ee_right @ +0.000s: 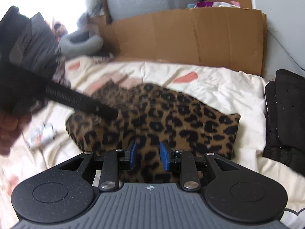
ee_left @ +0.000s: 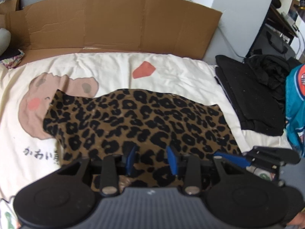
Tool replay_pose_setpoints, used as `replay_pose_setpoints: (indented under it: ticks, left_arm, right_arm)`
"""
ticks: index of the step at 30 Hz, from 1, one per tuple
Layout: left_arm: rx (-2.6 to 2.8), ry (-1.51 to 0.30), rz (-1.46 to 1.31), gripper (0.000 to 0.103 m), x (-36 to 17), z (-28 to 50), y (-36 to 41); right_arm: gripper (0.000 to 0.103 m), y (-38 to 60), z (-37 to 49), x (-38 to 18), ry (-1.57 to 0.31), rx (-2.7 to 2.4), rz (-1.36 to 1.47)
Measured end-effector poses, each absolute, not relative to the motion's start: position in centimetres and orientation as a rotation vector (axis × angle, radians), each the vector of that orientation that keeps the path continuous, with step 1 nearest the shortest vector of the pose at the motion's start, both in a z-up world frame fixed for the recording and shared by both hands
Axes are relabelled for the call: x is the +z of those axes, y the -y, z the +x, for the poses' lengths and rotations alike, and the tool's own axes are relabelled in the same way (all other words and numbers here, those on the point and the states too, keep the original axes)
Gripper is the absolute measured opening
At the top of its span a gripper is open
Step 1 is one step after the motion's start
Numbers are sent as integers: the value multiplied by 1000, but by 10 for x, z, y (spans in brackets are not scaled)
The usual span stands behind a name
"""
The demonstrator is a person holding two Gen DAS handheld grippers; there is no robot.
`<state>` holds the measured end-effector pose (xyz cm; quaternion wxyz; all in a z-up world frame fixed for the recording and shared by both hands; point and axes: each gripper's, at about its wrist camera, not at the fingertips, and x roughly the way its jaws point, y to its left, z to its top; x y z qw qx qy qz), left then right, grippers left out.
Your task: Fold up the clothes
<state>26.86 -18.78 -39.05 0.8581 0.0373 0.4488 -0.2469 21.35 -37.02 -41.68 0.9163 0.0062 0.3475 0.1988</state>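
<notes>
A leopard-print garment (ee_left: pixel 137 120) lies flat on a cream blanket (ee_left: pixel 171 72) with a cartoon print. My left gripper (ee_left: pixel 152 158) hovers over the garment's near edge. Its blue pads stand apart and only the cloth beneath shows in the gap. In the right wrist view the same garment (ee_right: pixel 171 118) lies under my right gripper (ee_right: pixel 148 154), which is open too, with nothing pinched. The right gripper (ee_left: pixel 228 157) also appears at the garment's right near corner. The left gripper (ee_right: pixel 106 112) reaches in blurred from the upper left, held by a hand (ee_right: pixel 9 129).
A flattened cardboard sheet (ee_left: pixel 118 22) stands against the wall behind the blanket. Folded black clothes (ee_left: pixel 247 95) are stacked to the right, with a teal garment (ee_left: pixel 297 105) at the edge. A grey neck pillow (ee_right: pixel 80 42) lies at the back left.
</notes>
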Motion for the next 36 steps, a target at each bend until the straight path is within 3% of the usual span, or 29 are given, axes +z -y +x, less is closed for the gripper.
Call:
replay_pose_setpoints:
  ticks: [10,14,21,36]
  left_arm:
    - [-381,-988,34,40,-426,287,165]
    - [-307,-980,82,30,-418,290,155]
    - [-243,-951,37,30,-386,278,132]
    - [-429,-1002,44,31,-419,213,205]
  right_arm:
    - [32,400,203,-441,-777,375,-8]
    - [32,410,197,-437,-785,351,-18]
    - [32,435,188,-422,-776,293,74]
    - [30,395,176,-425,-806,341,25]
